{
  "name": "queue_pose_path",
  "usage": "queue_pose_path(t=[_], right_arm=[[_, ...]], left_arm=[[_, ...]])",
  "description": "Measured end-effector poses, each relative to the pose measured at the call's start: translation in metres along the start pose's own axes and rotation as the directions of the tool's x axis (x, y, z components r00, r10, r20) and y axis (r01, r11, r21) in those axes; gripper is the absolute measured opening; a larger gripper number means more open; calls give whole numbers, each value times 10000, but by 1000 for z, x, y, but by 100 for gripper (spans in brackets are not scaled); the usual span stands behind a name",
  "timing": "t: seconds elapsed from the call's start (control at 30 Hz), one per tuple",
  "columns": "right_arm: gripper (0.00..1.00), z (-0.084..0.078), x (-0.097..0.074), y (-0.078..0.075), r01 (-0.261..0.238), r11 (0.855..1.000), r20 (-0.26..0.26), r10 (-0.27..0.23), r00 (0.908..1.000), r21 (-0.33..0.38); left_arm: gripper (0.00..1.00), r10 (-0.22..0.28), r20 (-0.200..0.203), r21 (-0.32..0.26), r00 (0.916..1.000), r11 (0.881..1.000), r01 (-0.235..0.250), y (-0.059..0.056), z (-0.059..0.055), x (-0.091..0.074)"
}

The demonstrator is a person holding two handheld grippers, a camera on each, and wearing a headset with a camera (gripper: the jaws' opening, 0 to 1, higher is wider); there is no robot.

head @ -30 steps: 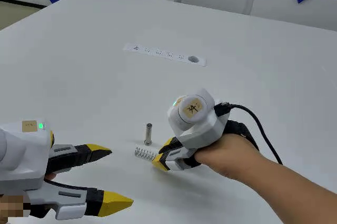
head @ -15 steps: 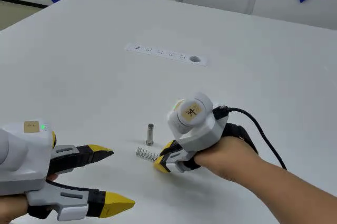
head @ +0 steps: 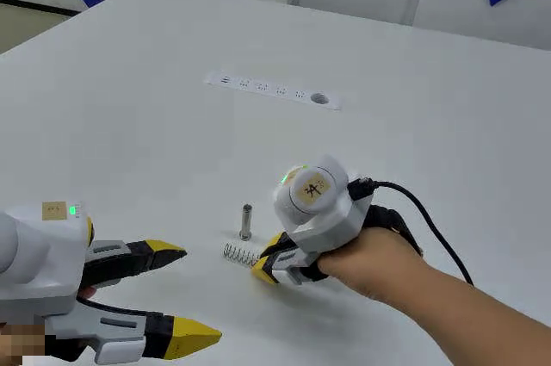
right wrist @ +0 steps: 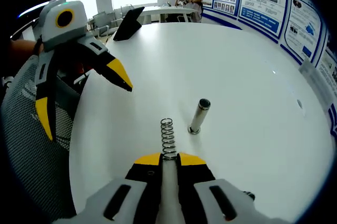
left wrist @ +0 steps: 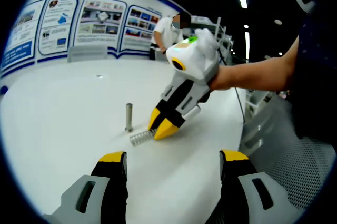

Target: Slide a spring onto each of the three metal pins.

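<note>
One metal pin (head: 246, 221) (left wrist: 128, 117) (right wrist: 199, 116) stands upright on the white table. A small coil spring (head: 238, 254) (left wrist: 139, 138) (right wrist: 167, 137) lies level just in front of the pin, and my right gripper (head: 263, 269) (right wrist: 164, 159) is shut on its near end. The spring's free end points past the pin's side, apart from it. My left gripper (head: 182, 292) (left wrist: 172, 156) stands open to the left of the spring, with nothing between its jaws.
A white power strip (head: 271, 89) lies flat farther back on the table (head: 413, 142). A black cable (head: 422, 211) trails from the right gripper. A mesh chair (left wrist: 295, 150) stands beside the table, and people stand in the far background.
The right gripper and the spring have hardly shifted relative to the pin. The left gripper has stayed open in the same spot.
</note>
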State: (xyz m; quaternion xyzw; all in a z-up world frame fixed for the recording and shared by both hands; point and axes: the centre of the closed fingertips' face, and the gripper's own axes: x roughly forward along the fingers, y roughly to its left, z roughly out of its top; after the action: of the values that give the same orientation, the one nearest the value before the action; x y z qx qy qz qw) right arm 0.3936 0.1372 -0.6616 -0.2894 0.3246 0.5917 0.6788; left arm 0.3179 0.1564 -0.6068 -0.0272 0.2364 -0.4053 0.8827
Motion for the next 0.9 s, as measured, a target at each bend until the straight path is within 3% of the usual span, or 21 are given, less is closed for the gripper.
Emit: queue_pose_path(t=[0.9], right_arm=[[12, 25, -23, 0, 368, 9969, 340, -344, 9988, -701]], left_arm=[[72, 15, 22, 50, 10000, 10000, -15, 0, 1, -1]])
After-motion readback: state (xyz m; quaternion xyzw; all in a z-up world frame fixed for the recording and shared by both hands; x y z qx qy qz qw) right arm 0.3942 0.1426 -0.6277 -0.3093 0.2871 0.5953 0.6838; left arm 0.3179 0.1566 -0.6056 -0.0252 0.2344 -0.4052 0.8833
